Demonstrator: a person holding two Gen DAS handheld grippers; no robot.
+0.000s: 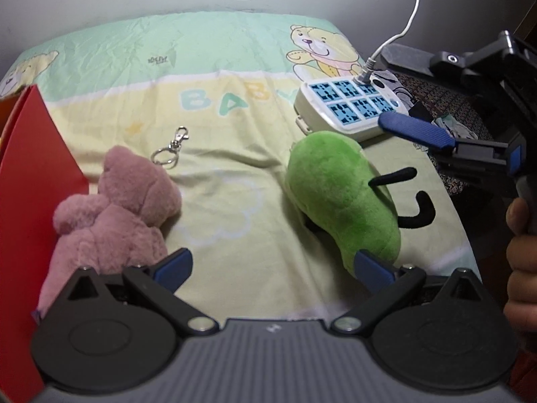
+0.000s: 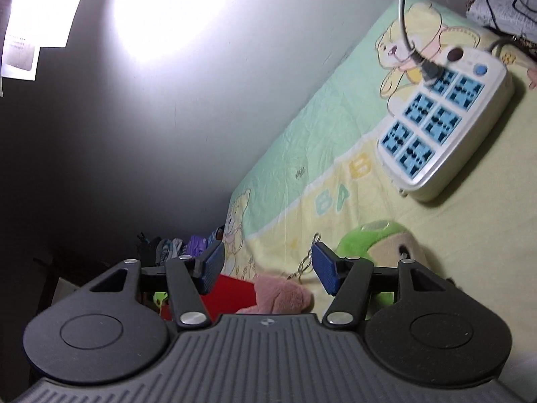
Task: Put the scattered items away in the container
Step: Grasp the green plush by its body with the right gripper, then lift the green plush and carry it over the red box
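**Risk check: both tongs empty, two plush toys not yet in the box**

Status: your left gripper [image 1: 273, 270] is spread wide over bare sheet, nothing between the pads. Your right gripper [image 2: 268, 270] stands part-open and empty, angled up off the bed [image 1: 235, 77] toward the wall.

Items: pink plush [image 1: 114, 211] lies at the bed's left edge, touching the red container [image 1: 33, 174]. Its keyring [image 1: 171, 149] trails toward the bed's middle. Green plush [image 1: 339, 201] sits near the right edge, just in front of the power strip [image 1: 349, 104], which has a live cable [image 1: 407, 23] plugged in.

Risks, as judged:
- Right tongs pass close above the strip; a low sweep could snag the cable or shove the strip off the edge.
- Grabbing the pink plush w/ a shallow bite likely slips on fur; the loose keyring may catch the container wall.
- Left finger [image 1: 369, 265] sits next to the green plush; closing now could pinch sheet w/ it.
- Pushing the pink plush sideways may tip or shift the container.
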